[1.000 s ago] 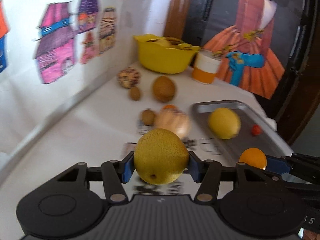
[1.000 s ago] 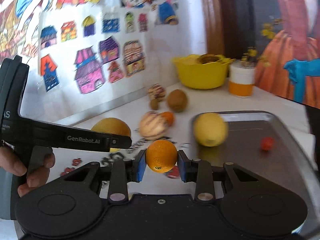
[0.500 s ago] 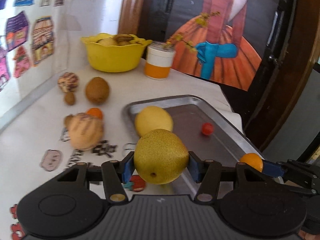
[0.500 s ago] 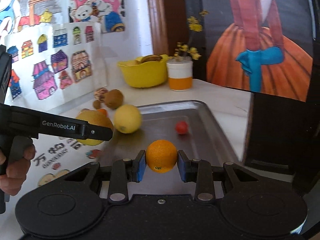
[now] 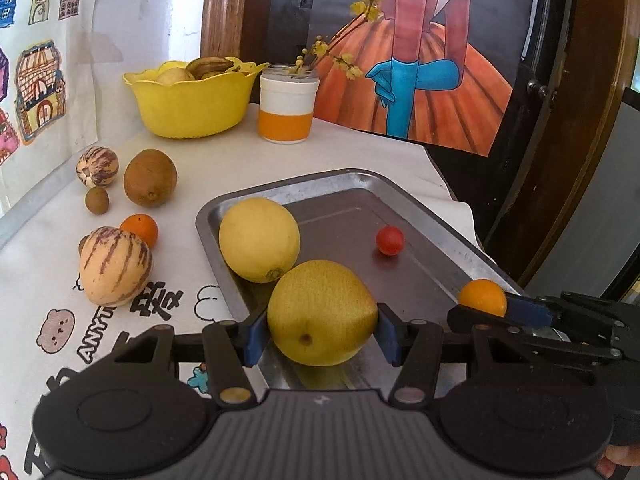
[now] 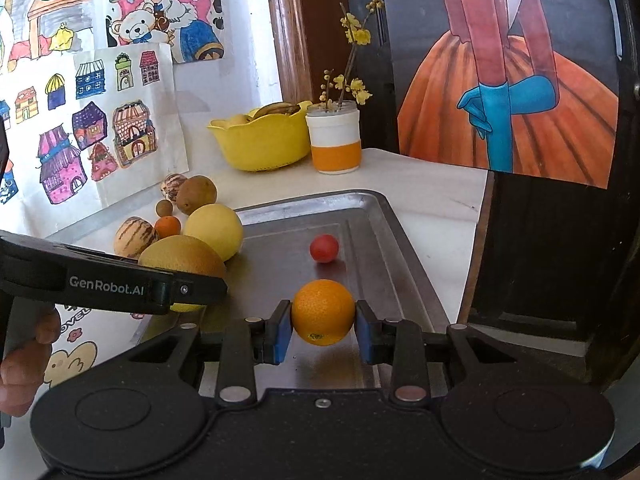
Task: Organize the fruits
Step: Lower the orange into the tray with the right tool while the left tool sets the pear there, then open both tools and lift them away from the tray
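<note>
Holding both fruits over the metal tray point(image 5: 460, 236), the left gripper point(image 5: 322, 330) is clamping its jaws on a yellow pear point(image 5: 320, 312) while the right gripper point(image 6: 322, 330) is pinching a small orange point(image 6: 322, 312), seemingly readying them to join the lemon point(image 5: 259, 238) there.

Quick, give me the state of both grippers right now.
Left gripper: closed on the yellow pear, over the tray.
Right gripper: closed on the orange, over the tray.
</note>
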Action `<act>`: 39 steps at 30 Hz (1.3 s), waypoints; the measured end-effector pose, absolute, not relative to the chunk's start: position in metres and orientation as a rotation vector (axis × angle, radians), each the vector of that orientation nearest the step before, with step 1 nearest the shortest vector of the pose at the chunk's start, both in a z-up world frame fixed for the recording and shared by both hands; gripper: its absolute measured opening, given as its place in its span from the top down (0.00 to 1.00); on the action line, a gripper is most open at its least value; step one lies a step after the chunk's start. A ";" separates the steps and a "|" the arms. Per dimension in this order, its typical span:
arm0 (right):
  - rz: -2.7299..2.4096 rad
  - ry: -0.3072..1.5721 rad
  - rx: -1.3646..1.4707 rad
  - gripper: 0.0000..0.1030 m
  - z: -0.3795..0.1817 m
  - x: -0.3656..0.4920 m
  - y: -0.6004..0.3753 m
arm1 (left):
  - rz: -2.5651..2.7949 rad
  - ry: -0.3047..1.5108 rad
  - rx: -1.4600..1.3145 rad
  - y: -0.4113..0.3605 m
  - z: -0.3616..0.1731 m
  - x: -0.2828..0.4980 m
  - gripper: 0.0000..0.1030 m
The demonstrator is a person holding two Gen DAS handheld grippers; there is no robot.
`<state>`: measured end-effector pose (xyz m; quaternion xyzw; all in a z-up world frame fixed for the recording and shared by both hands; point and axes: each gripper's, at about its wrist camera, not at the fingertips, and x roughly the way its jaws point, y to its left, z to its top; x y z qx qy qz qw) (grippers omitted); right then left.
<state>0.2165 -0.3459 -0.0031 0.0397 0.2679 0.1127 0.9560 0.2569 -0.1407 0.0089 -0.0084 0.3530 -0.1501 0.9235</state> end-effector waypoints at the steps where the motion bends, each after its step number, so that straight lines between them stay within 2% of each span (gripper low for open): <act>1: 0.230 0.546 0.082 0.66 -0.004 0.218 -0.346 | -0.308 0.723 -0.014 -0.141 0.009 0.257 0.43; 10: 0.226 0.559 0.090 0.65 -0.008 0.222 -0.344 | -0.313 0.719 -0.004 -0.141 0.008 0.258 0.42; 11: 0.223 0.560 0.092 0.62 -0.008 0.221 -0.343 | -0.307 0.714 0.006 -0.141 0.009 0.257 0.36; 12: 0.222 0.558 0.092 0.58 -0.008 0.220 -0.343 | -0.302 0.703 0.013 -0.141 0.010 0.256 0.25; 13: 0.218 0.553 0.090 0.51 -0.007 0.219 -0.342 | -0.298 0.689 0.013 -0.141 0.012 0.254 0.20; 18: 0.200 0.515 0.056 0.36 0.004 0.208 -0.338 | -0.304 0.652 -0.022 -0.132 0.024 0.247 0.16; 21: 0.193 0.478 0.042 0.23 0.014 0.199 -0.334 | -0.290 0.616 -0.049 -0.124 0.033 0.242 0.08; 26: 0.186 0.410 0.018 0.01 0.034 0.179 -0.324 | -0.241 0.543 -0.097 -0.103 0.048 0.227 0.01; 39: 0.297 0.414 -0.054 0.01 0.056 0.133 -0.268 | -0.071 0.549 -0.203 0.008 0.041 0.182 0.01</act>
